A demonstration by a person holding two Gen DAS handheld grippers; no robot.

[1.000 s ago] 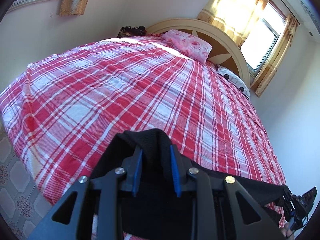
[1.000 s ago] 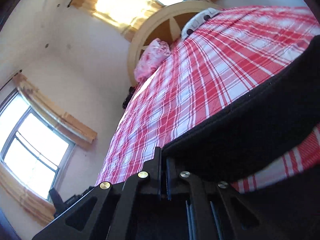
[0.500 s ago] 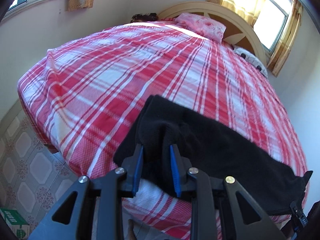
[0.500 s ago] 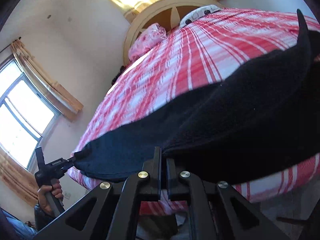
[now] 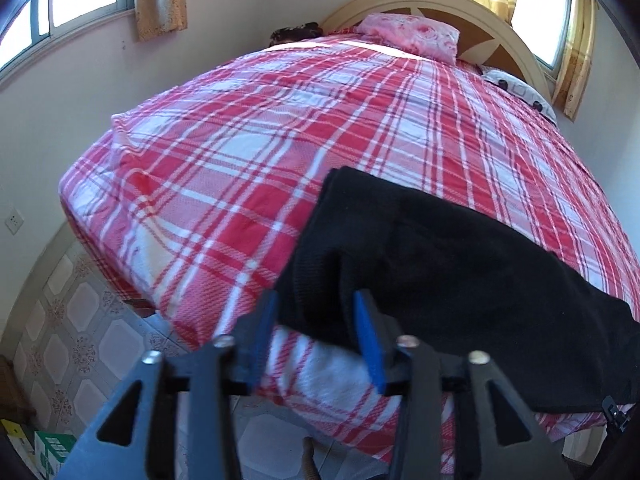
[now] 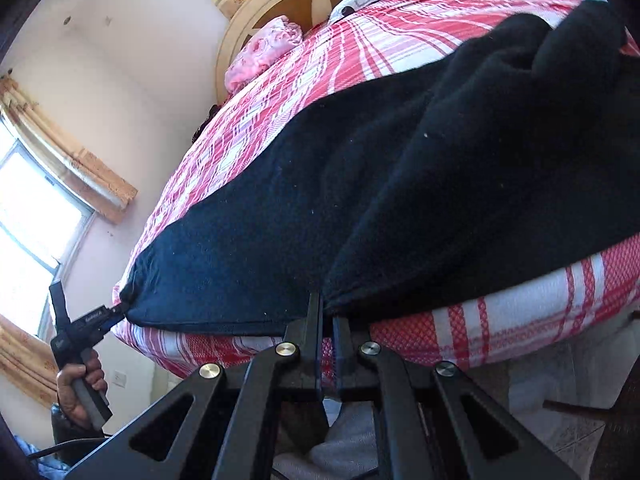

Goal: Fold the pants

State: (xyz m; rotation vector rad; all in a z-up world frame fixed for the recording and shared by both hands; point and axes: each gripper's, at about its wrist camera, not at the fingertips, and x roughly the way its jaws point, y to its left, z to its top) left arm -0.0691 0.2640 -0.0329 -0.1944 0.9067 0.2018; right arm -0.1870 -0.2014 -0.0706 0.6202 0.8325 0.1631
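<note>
Pants (image 5: 460, 248) lie flat across the near edge of the bed (image 5: 248, 128), black fabric on the red plaid cover, long axis running along the bed's foot.

Left gripper (image 5: 316, 320): blue fingers (image 5: 370, 344) stand apart, with one end of the pants between them. The cloth looks unpinched; it sags into the gap without being squeezed. From the right wrist view the tip of the left gripper (image 6: 116, 312) seems to touch the cloth corner, but that view is too small to confirm a grip.

Right gripper (image 6: 326, 312): jaws drawn together on the hem at the other end, a thin edge of fabric nipped between them. The fabric rises in a ridge away from this grip, so it is under slight pull.

Judgement: holding both ends at the bed edge keeps the garment stretched and smooth, and the edge placement leaves the grippers room to come under the hem. Pants appear laid out, or perhaps already doubled leg on leg; the layering is hard to read in black cloth. Next fold likely needs the left end re-gripped.
</note>
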